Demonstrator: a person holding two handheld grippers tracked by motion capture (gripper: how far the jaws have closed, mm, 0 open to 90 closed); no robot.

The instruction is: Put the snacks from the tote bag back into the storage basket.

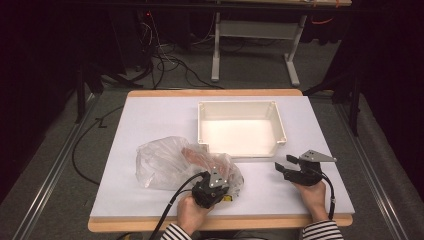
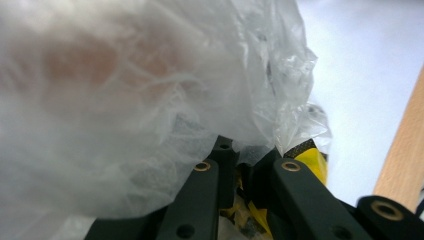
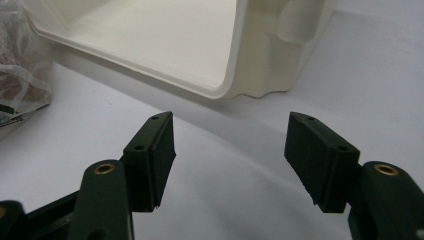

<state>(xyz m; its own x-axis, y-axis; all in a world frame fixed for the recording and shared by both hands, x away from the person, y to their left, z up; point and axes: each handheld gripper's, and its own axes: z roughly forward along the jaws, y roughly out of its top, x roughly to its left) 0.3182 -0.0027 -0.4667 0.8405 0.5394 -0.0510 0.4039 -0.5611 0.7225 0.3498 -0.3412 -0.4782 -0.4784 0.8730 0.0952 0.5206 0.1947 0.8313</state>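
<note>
Plastic bag [image 1: 172, 162] sits on the white table [image 1: 150, 115], front left of the cream bin [image 1: 241, 107] (bin empty). Bag is clear, crumpled, brownish contents plus a yellow item [image 2: 312, 162]. Left gripper [image 1: 212, 187] is clamped on the bag's near edge. Right gripper [image 1: 286, 165] holds nothing, jaws apart, near the bin's corner.

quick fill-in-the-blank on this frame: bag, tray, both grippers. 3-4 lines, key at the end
1. The left gripper is shut on the clear plastic ____.
2. The right gripper has its jaws ____, with nothing between them.
3. The white tray sits open and ____ on the table.
4. In the high view, the plastic bag lies to the ____ of the tray.

Missing words: bag; open; empty; left
</note>
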